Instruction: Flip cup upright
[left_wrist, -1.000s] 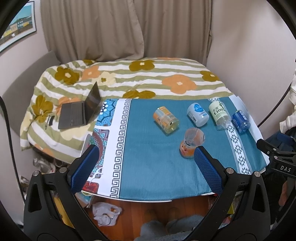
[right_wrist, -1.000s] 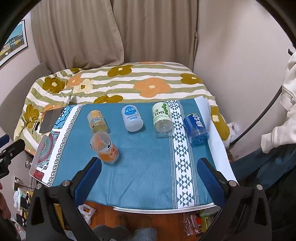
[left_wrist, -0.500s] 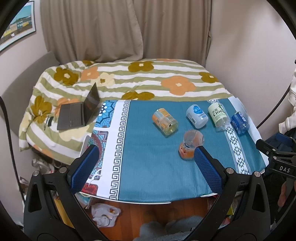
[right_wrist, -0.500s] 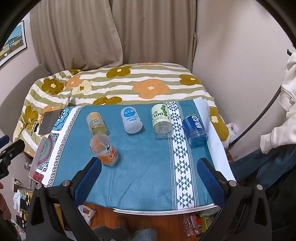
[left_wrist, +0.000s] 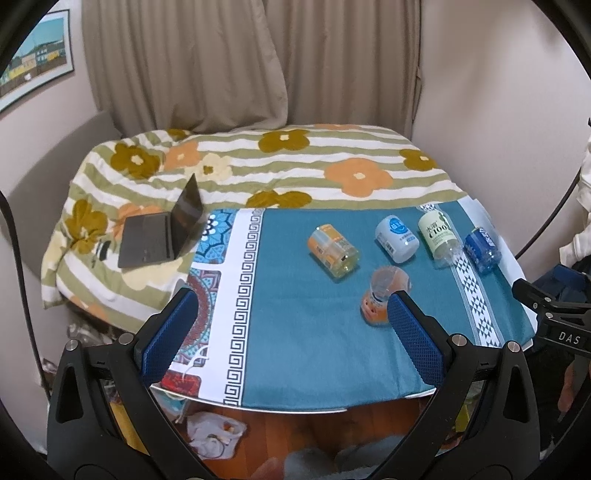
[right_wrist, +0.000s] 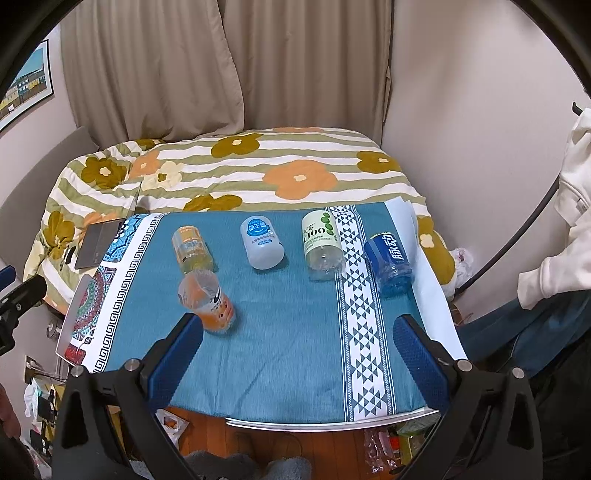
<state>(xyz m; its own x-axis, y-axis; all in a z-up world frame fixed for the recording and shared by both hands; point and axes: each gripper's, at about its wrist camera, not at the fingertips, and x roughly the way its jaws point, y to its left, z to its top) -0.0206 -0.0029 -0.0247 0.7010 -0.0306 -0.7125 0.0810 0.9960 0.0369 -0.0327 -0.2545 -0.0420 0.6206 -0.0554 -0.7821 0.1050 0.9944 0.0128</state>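
Left wrist view: the left gripper (left_wrist: 291, 317) hangs above the near table edge, jaws spread wide and empty. The orange cup (left_wrist: 382, 299) stands upright, mouth up, on the teal cloth (left_wrist: 303, 295), just beyond the right fingertip (left_wrist: 400, 301). Four cups lie on their sides in a far row: yellow cup (left_wrist: 333, 251), white cup (left_wrist: 396, 239), green cup (left_wrist: 439, 235), blue cup (left_wrist: 481, 249). Judged step: one cup righted, approach to the next not yet begun. A laptop (left_wrist: 162, 232) rests on the bed at far left.

Right wrist view: the right gripper (right_wrist: 297, 332) is likewise released and empty, held level over the near edge, well apart from the row. The orange cup (right_wrist: 207, 297) stands near left. The next move calls for closing across a lying cup's body, such as the blue cup (right_wrist: 388, 258), then rotating it mouth-up.
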